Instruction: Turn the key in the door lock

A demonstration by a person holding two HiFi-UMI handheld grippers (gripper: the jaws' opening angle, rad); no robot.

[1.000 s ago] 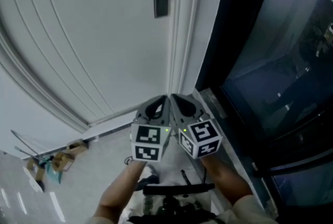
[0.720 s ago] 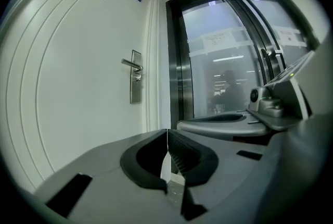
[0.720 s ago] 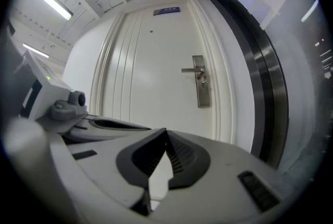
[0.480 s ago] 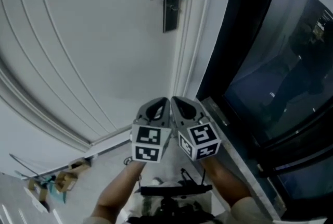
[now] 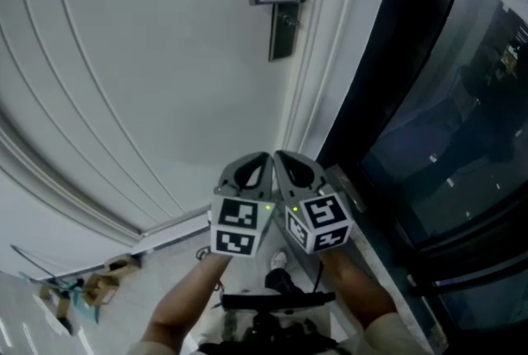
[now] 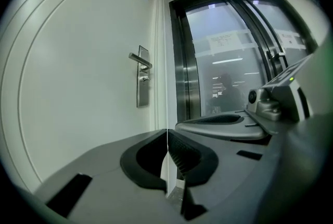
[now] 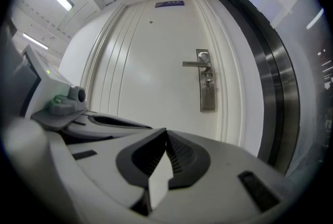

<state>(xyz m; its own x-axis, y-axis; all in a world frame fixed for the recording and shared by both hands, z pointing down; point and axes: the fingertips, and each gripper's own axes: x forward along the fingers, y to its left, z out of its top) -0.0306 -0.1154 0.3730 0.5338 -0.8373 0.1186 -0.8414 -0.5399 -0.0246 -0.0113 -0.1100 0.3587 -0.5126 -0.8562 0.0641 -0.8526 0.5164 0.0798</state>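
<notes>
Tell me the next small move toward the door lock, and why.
Probably carry the right gripper forward and up to the dark metal lock plate on the white door: it and the left gripper are shut, empty, and well short of the plate.

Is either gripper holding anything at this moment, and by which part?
Nothing is held. The left gripper and the right gripper both have their jaws together with nothing between them, and both are clear of the door lock.
</notes>
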